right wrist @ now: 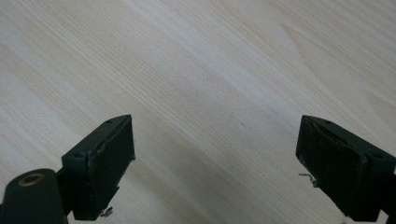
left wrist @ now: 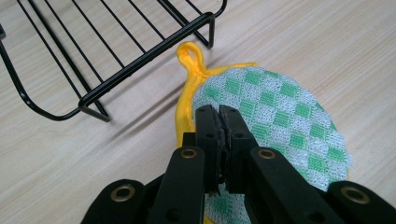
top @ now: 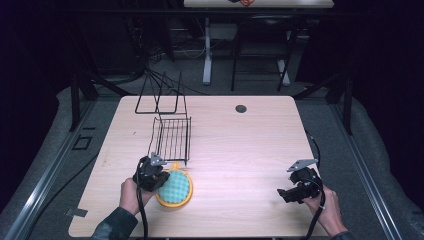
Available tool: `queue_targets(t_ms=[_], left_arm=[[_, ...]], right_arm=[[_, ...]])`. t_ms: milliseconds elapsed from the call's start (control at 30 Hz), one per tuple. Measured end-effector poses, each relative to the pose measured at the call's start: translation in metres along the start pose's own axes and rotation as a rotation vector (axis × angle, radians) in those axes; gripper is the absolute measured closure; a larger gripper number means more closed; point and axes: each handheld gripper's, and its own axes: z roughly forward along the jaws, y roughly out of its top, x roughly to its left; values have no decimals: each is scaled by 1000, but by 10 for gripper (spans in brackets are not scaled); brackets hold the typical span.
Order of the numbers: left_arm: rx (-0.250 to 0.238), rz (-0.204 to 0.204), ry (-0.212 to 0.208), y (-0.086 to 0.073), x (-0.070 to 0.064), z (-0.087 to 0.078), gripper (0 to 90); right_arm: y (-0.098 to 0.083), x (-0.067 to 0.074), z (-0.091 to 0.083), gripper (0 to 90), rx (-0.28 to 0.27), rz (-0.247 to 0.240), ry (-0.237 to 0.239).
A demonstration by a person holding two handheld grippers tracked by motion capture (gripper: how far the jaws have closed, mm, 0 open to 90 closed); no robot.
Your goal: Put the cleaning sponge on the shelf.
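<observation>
A round pot holder (top: 176, 189) with a green-and-white check face, a yellow rim and a yellow loop lies on the wooden table (top: 240, 150) near its front left. In the left gripper view the pot holder (left wrist: 280, 116) spreads out past and under the jaws. My left gripper (top: 161, 180) sits at its left edge, and the left gripper (left wrist: 219, 112) has its jaws pressed together on the cloth just inside the yellow rim. My right gripper (top: 282, 194) rests low at the front right, and the right gripper (right wrist: 215, 154) stands wide open over bare wood.
A black wire rack (top: 172, 137) stands just behind the pot holder; the wire rack's (left wrist: 93, 56) front rail lies close to the yellow loop (left wrist: 189, 56). A second wire frame (top: 160, 97) stands at the table's back left. A dark round hole (top: 241, 108) marks the back centre.
</observation>
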Motion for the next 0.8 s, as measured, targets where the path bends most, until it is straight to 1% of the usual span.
queue_targets(t_ms=[33,300,433,567,600,700,733,800], left_arm=[[2,1,-8,0,0,-1,874],[-15,-4,-2,-1,-1,-6,876],[-23,3,4,0,-3,-9,877],[-26,5,-2,0,-4,-11,878],[-33,6,4,0,-4,-12,878],[-50,11,3,1,-4,-16,878],[-55,13,9,1,-5,-17,879],[-64,15,6,1,-5,-20,879]], right_arm=[[0,0,0,112,0,-1,0],[0,-1,0,112,-2,-6,-5],[0,0,1,113,-2,-1,0],[0,0,1,113,-2,-1,0],[0,0,1,113,-2,0,-1],[0,0,1,114,0,-1,-4],[-1,-1,1,113,0,-1,-3],[-1,-1,1,114,1,-1,-4]])
